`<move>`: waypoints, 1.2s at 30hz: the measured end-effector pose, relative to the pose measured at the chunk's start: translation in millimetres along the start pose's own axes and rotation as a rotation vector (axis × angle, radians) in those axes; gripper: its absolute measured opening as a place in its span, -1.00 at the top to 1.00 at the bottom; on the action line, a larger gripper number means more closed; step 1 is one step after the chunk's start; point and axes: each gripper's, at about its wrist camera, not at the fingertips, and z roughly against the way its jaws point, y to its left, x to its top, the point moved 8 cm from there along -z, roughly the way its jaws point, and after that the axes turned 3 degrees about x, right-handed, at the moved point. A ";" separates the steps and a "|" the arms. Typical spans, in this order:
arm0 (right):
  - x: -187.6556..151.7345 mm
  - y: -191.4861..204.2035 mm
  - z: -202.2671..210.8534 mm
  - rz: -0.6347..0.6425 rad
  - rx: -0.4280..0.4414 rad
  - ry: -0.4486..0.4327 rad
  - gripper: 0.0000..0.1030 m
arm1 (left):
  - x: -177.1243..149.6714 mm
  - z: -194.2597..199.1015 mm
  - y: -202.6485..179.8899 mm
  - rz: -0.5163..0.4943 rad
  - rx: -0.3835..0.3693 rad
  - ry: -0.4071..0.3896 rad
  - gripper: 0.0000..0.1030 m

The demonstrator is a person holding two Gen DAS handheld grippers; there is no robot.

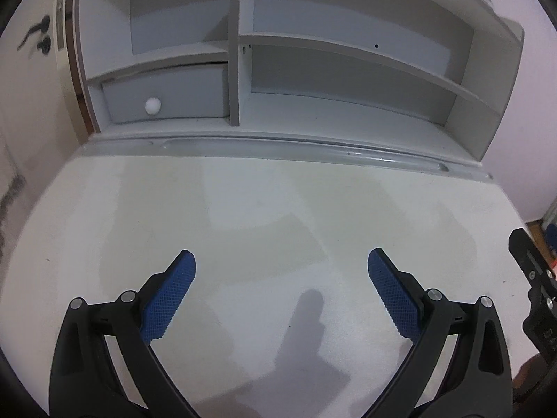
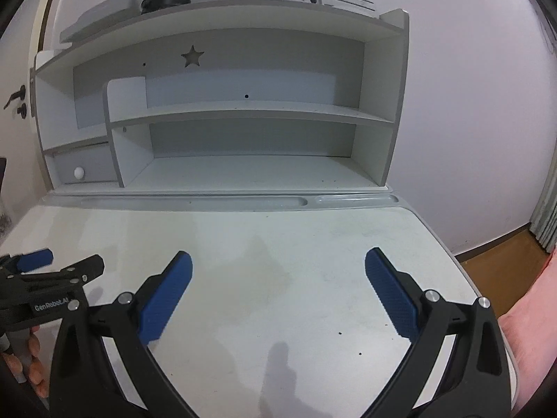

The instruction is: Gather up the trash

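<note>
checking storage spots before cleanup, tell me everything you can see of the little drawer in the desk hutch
The drawer sits in the lower left compartment of the hutch, below a short shelf and beside the upright divider. Its flat front looks like grey painted board with one round white knob low on the left. It appears nearly shut, its top edge slightly askew. Nothing touches it; neither claw is near.

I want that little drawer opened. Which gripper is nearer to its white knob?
Left. The left gripper hovers open over the desk just right of the knob; the right gripper, also open, sits farther right.
</note>
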 end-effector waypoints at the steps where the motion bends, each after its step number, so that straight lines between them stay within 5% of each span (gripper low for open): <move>1: -0.7 1.1 -0.6 0.006 0.000 0.005 -0.86 | 0.3 -1.2 -1.0 -0.010 0.030 0.006 -0.87; 3: -1.4 2.1 -1.7 0.012 0.002 0.010 -0.86 | -2.5 -7.1 -2.2 -0.039 0.110 0.039 -0.87; 12: -5.7 -5.8 -4.6 -0.027 0.002 0.037 -0.86 | -0.4 2.8 -10.6 -0.044 0.107 -0.007 -0.87; 18: -7.0 -5.9 -3.4 -0.020 -0.013 0.042 -0.86 | -11.2 6.6 -15.8 -0.028 0.043 0.029 -0.87; 33: -11.3 -4.4 -8.0 0.003 -0.026 0.076 -0.86 | -8.2 23.4 0.1 0.021 0.082 -0.036 -0.87; 36: -16.2 -9.2 -18.3 0.007 -0.086 0.140 -0.86 | -9.3 23.1 4.7 0.025 0.087 -0.029 -0.87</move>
